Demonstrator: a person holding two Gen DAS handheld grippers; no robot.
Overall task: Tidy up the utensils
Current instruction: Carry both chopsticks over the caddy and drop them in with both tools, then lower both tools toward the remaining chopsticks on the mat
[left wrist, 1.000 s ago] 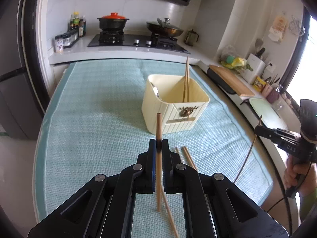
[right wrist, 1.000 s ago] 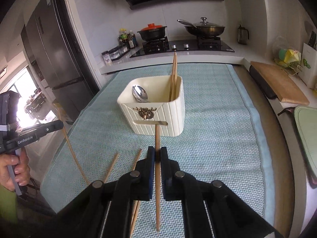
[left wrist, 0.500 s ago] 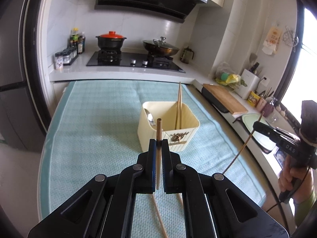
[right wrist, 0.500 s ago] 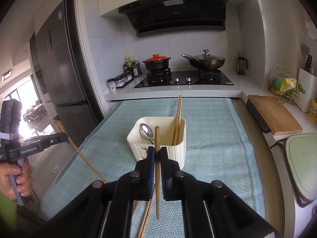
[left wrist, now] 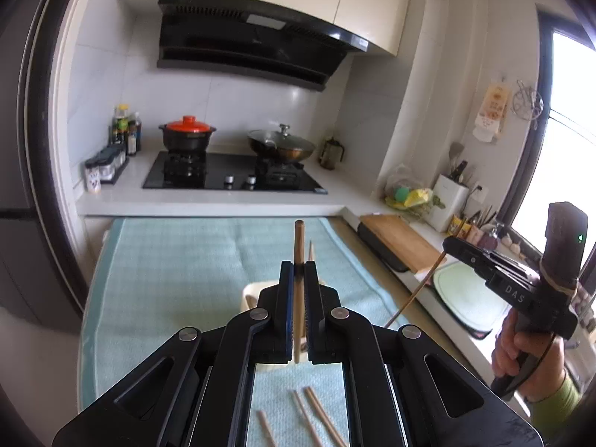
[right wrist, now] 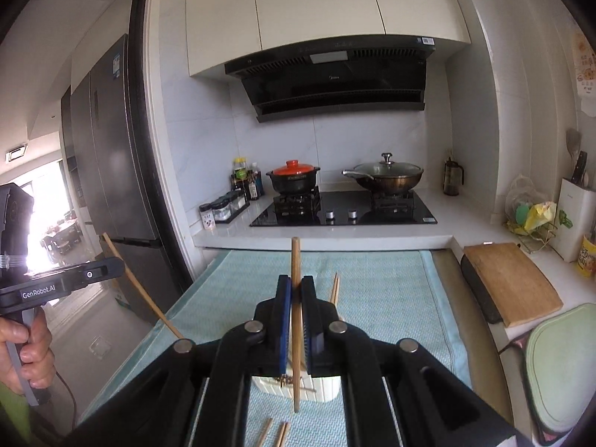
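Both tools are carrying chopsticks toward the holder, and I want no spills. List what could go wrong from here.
1. The left tool grips its chopstick by a thin pinch; it could pivot or slip before reaching the cream holder.
2. The right tool holds its chopstick likewise, and both tools head for one holder, so the sticks may clash.
3. The holder already has upright chopsticks; a lowered stick could knock them or tip the holder.
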